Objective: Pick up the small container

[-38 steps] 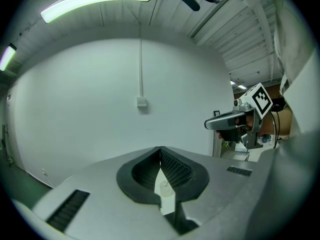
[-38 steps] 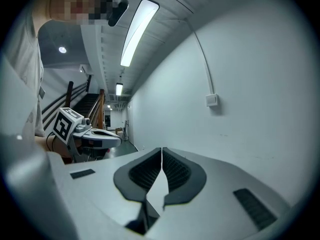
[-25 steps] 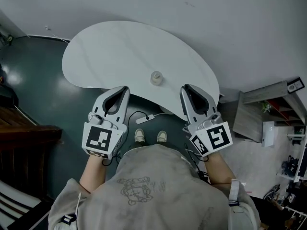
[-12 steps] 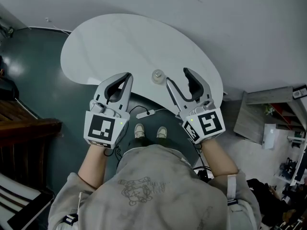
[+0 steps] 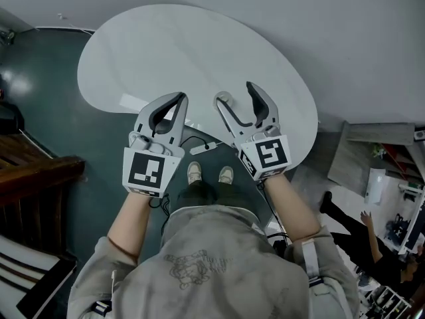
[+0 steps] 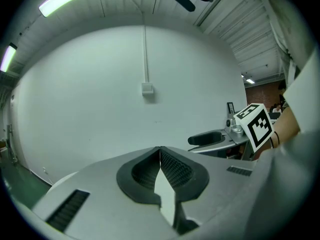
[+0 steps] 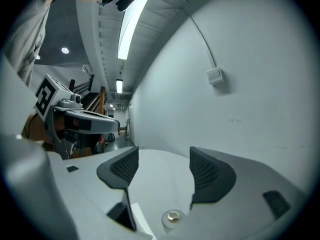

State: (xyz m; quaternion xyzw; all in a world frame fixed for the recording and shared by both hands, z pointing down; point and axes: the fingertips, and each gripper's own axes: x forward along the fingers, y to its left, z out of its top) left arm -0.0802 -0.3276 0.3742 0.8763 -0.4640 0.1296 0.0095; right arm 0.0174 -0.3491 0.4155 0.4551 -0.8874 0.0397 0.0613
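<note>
White table (image 5: 166,52) with a rounded, bean-like outline fills the upper part of the head view, set against a pale wall and above a dark teal floor (image 5: 60,118).

Between the fingers of the right gripper (image 7: 162,165) stands the small container (image 7: 172,217), a clear round pot with a gold-coloured cap. It sits upright on the table (image 7: 160,184), its axis vertical and its cap facing up. The jaws are opening, and the ribbed pads (image 7: 123,167) stand well apart on either side of the pot and do not press on it. It sits low in the gap, back toward the gripper's body and nearer the right-hand finger. From the head view the right gripper (image 5: 236,93) hangs over the table's near edge, and the small container (image 5: 224,100) peeks out just beside the tip of its left finger.

Out to the left, well apart from the pot, the left gripper (image 5: 176,98) hovers at the same near edge. Its jaws are pressed together tip to tip with nothing between them, as the left gripper (image 6: 160,151) view shows.

Beyond the fingers, a small box (image 7: 216,75) with a thin conduit is on the wall. Below both grippers, on the floor, are a white cable block (image 5: 202,148) and the person's shoes (image 5: 193,172).
</note>
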